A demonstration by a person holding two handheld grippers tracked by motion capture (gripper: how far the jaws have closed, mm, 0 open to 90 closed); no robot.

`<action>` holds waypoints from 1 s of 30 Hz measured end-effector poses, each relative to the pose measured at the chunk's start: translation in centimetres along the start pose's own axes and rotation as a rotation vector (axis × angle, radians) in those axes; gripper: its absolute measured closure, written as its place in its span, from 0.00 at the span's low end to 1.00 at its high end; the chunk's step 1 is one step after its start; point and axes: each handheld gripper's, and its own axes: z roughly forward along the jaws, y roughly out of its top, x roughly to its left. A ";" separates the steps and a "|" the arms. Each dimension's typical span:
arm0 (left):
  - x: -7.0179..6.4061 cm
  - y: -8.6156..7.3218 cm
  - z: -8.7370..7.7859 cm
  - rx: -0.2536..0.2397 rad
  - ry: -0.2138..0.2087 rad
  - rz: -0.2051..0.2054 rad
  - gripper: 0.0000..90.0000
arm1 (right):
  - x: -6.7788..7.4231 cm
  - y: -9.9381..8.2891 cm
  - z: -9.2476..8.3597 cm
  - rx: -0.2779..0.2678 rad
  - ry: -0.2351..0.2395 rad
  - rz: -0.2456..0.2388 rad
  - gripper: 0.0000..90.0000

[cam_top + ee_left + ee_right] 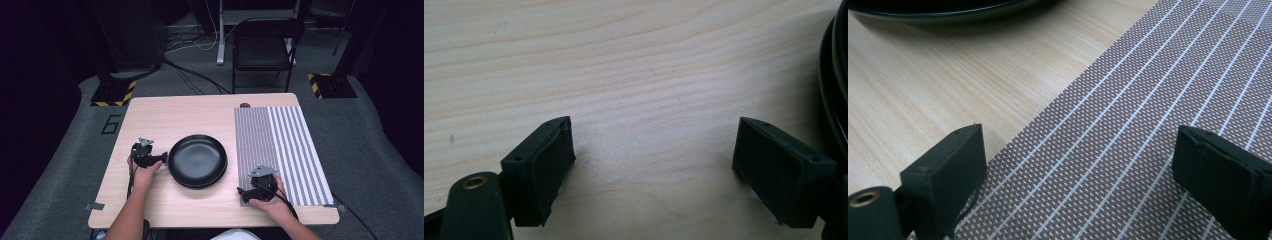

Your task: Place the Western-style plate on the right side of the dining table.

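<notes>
Plate (197, 160) glossy blk; table (165, 117) pale matt wood; mat (287, 145) woven, striped

plate (197, 160) left of placemat (285, 150) on table (165, 115).

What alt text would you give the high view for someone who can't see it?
A black plate sits mid-table on a wooden table, a striped placemat to its right; the left gripper rests open beside the plate, the right gripper open at the placemat's near edge.

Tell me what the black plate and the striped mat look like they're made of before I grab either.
Black plate: probably glazed ceramic or melamine; smooth, dark, with a soft sheen on its rim. Striped mat: looks like woven fabric or vinyl mesh; a fine dotted weave with pale lines shows, lying flat and matte.
</notes>
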 end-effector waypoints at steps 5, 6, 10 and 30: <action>0.0 0.0 0.0 0.000 0.002 -0.001 0.19 | 0.0 0.0 0.0 0.000 0.004 0.002 0.07; 0.0 0.0 0.0 0.000 0.002 -0.001 0.19 | 0.0 0.0 0.0 -0.001 0.004 0.002 0.07; 0.0 0.0 0.0 0.001 0.002 0.000 0.19 | 0.0 0.0 0.0 -0.001 0.004 0.001 0.07; 0.0 -0.1 -0.1 -0.020 0.006 -0.009 0.27 | 0.0 0.0 0.0 -0.001 -0.003 0.004 0.08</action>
